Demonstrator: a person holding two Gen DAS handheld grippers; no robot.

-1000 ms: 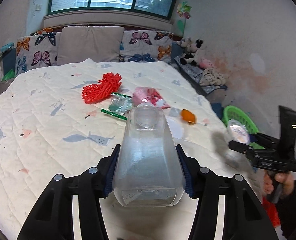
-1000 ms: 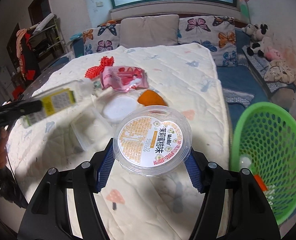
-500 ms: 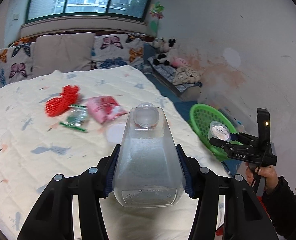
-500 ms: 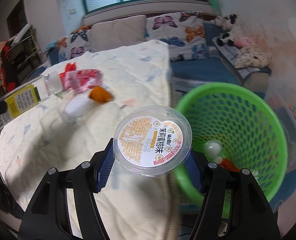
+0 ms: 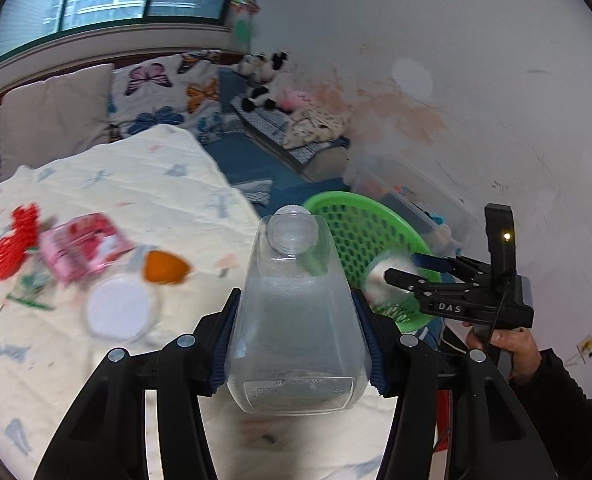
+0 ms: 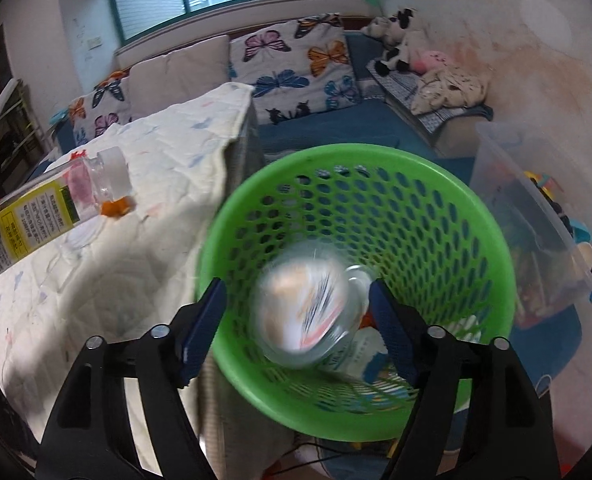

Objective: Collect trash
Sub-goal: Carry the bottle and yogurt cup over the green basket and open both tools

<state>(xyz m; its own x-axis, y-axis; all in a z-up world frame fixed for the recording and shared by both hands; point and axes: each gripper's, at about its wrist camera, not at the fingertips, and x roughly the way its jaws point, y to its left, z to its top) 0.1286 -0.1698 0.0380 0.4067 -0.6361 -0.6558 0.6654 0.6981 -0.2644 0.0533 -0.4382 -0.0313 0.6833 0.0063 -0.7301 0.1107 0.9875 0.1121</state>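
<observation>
The right claw [image 6: 297, 316] is opening, its cup [image 6: 307, 320] dropping loose into the basket [image 6: 491, 240] below; the left claw [image 5: 296, 344] pinches a bottle [image 5: 296, 320], with wrappers [image 5: 84, 252] left on the bed [image 5: 144, 176] beyond it.

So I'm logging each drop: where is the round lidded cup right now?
In the right wrist view the cup is a blur over the green basket, loose between the opening jaws of the right hand-held gripper.

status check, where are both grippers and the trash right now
Left gripper clamped on clear bottle, over the bed. Right gripper opening; round cup dropping free into green basket. Nothing in the way.
</observation>
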